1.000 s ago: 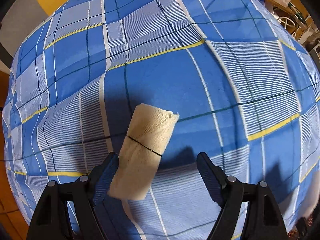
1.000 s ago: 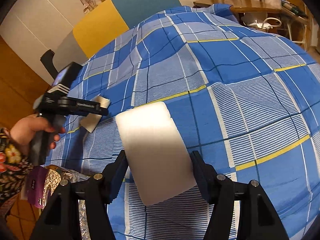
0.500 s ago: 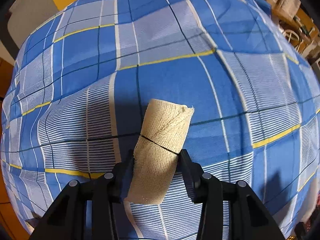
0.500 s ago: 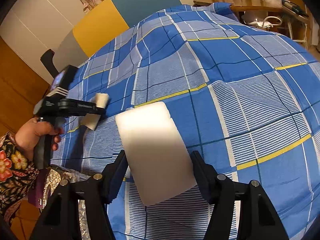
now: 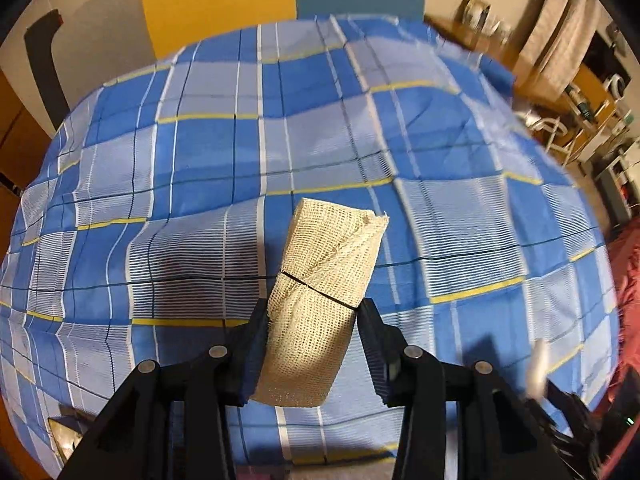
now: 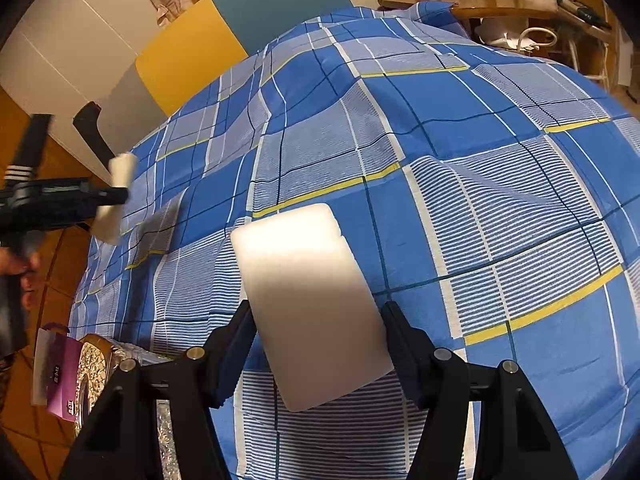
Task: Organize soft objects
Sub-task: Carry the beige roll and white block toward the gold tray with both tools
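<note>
**Both soft objects in hand, neither yet put away**

The left gripper was clenched on the lower half of a beige gauze bandage roll, its jaws having just been closing with the roll between them; the roll hung clear above the blue checked bedspread, its black band just above the pads. In the right wrist view the same gripper showed blurred at the left edge, roll in its grasp, over the bed's near corner. The right gripper grasped a white foam block by both side edges, also above the bedspread. A foil tray and a purple packet lay beside the bed at lower left; whether either was the destination cannot be told. By appearance, pickup was finished for these two items, while carrying and setting them in place remained. No sorted group of soft objects was visible.
</note>
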